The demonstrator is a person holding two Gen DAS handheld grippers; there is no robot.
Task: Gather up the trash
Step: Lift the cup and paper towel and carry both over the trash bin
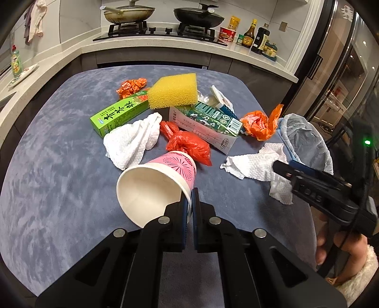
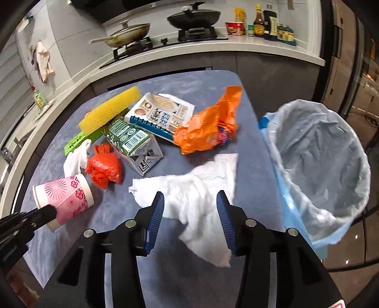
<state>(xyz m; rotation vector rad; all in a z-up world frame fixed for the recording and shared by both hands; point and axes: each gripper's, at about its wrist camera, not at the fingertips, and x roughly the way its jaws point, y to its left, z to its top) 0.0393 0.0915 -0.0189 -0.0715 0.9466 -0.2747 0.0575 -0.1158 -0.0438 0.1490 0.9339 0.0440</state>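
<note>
My left gripper (image 1: 189,201) is shut on the rim of a pink paper cup (image 1: 156,187), which lies tipped on the blue-grey table (image 1: 59,165); the cup also shows in the right wrist view (image 2: 64,196). My right gripper (image 2: 190,201) is open above a crumpled white paper towel (image 2: 201,184), with the towel between its fingers. A bin lined with a pale plastic bag (image 2: 319,156) stands off the table's right edge. Other trash lies on the table: a red bag (image 2: 104,168), an orange bag (image 2: 206,128), a green carton (image 2: 132,142), a yellow sponge (image 2: 106,111), a second white towel (image 1: 132,139).
A green box (image 1: 118,113) and a blue-and-white food packet (image 2: 161,111) lie among the trash. Behind the table runs a counter with a stove, two pans (image 1: 163,13) and sauce bottles (image 1: 257,35). A dark glass door (image 1: 343,78) is at the right.
</note>
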